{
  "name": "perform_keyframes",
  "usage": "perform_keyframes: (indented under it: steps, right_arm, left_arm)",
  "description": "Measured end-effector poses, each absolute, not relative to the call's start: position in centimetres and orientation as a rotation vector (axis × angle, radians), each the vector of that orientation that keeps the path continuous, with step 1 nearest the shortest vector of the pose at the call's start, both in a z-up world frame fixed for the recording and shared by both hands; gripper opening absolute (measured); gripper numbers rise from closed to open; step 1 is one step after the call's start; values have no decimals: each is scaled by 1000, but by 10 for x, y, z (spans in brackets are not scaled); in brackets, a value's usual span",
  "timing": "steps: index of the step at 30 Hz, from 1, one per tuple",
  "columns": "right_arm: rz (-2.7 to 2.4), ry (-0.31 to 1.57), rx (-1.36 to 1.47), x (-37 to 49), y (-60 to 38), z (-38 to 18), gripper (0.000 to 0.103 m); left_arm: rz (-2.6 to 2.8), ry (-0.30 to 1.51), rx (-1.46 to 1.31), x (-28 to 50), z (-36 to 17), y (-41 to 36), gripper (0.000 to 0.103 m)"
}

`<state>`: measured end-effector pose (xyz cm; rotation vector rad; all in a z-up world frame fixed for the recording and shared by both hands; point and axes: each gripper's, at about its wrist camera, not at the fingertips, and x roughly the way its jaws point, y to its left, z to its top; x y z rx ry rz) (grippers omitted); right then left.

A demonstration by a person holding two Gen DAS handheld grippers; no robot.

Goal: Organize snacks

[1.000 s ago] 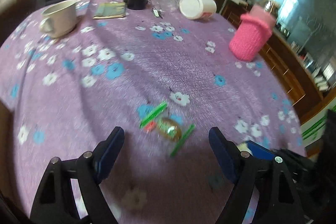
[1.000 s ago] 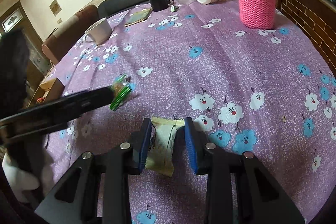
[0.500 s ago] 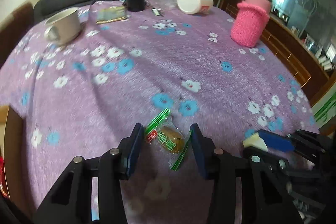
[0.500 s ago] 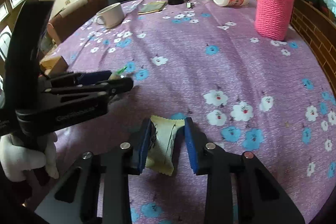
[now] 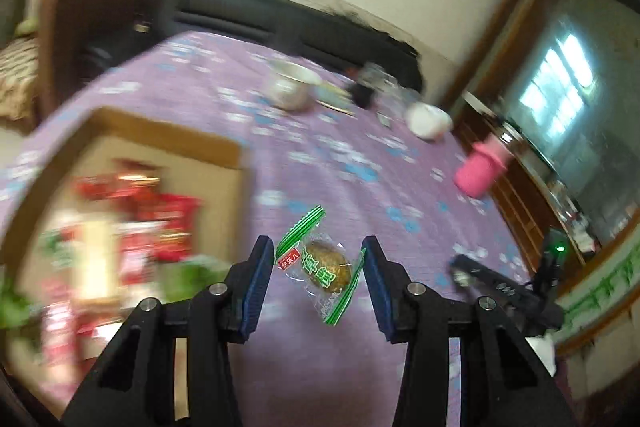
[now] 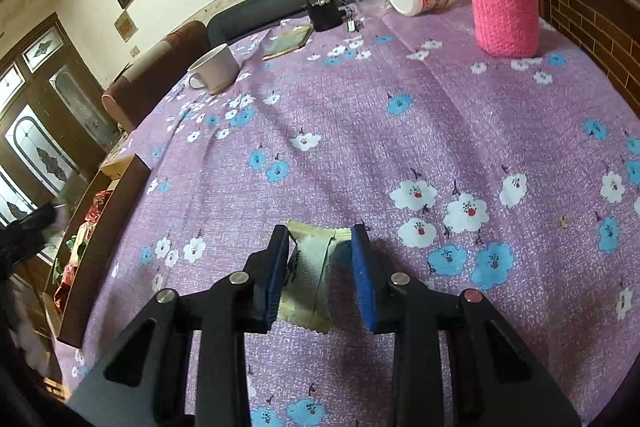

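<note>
Lifted since half second ago: left gripper (image 5: 314, 277) now airborne, clamping green-edged cake packet (image 5: 320, 265), swung toward cardboard box (image 5: 168, 137) of red snacks. Right gripper (image 6: 320, 267) low over floral tablecloth (image 6: 360, 131), pinching cream wafer packet (image 6: 310, 267). Mug (image 6: 214, 69), pink-sleeved bottle (image 6: 504, 3) far side.

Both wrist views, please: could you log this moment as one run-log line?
left gripper: shut on green-wrapped snack, near snack box | right gripper: shut on cream snack packet, over tablecloth
</note>
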<state>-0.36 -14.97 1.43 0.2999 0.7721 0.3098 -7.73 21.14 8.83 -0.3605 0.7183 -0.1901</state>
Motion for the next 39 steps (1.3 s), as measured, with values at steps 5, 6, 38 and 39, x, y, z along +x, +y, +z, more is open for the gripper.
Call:
perform_keyframes:
  steps: [5, 6, 38, 39]
  right_arm:
    - [440, 795, 339, -16, -114, 34, 33]
    - [492, 797, 332, -20, -95, 42, 33]
    - [707, 737, -15, -70, 163, 68, 57]
    - [695, 725, 12, -74, 154, 70, 57]
  left_arm:
    - [-51, 712, -364, -106, 81, 266, 45]
    - [-26, 710, -362, -110, 79, 274, 45]
    - [232, 542, -251, -143, 95, 306, 79]
    - [253, 527, -220, -146, 99, 299, 79]
